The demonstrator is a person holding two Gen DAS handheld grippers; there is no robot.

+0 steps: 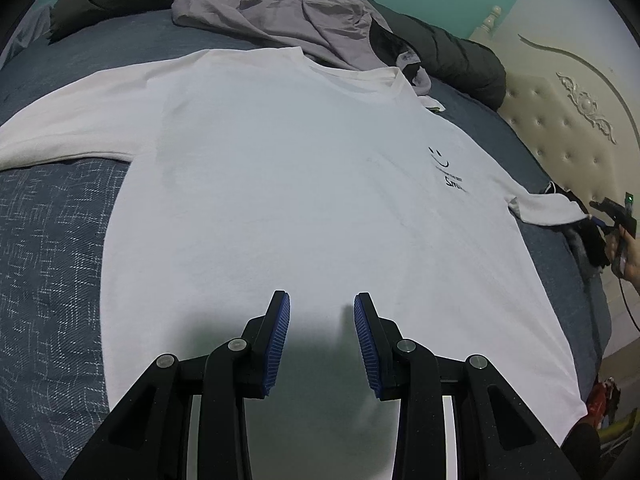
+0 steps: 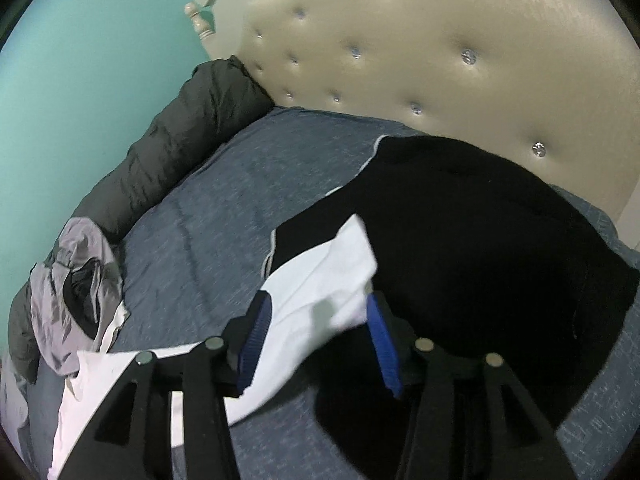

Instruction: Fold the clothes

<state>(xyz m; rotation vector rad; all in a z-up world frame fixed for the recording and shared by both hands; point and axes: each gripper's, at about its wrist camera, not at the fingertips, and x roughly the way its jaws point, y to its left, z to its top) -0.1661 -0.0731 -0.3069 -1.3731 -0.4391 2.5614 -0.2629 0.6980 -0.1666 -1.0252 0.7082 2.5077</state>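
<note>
White T-shirt (image 1: 304, 184) laid out flat on the bed (image 1: 52, 248), front up, collar at the far side, hem nearest the left tongs (image 1: 321, 300). That's a good spread for folding: body smooth, long left sleeve stretched out to the left, small smiley print over on the right chest.

Left tongs hover above the lower middle of the shirt, jaws standing apart with nothing between them, pads clear of the cloth as far as the shadow suggests. Waiting, I'd say, while the other side gets set.

Over on the right, the right tongs (image 2: 316, 320) are at the shirt's right sleeve (image 2: 320, 280). The white cuff runs between the blue pads, jaws fairly wide around it; whether they actually pinch it I cannot tell, the picture is blurred there. The sleeve lies across a black garment (image 2: 480, 240) near the tufted headboard (image 2: 440, 60).

Likely the sleeve is being taken to bring it in over the body, the first fold.

Far side: a crumpled grey garment (image 1: 272, 12) and a dark quilted jacket (image 2: 180, 136), out of the way.
</note>
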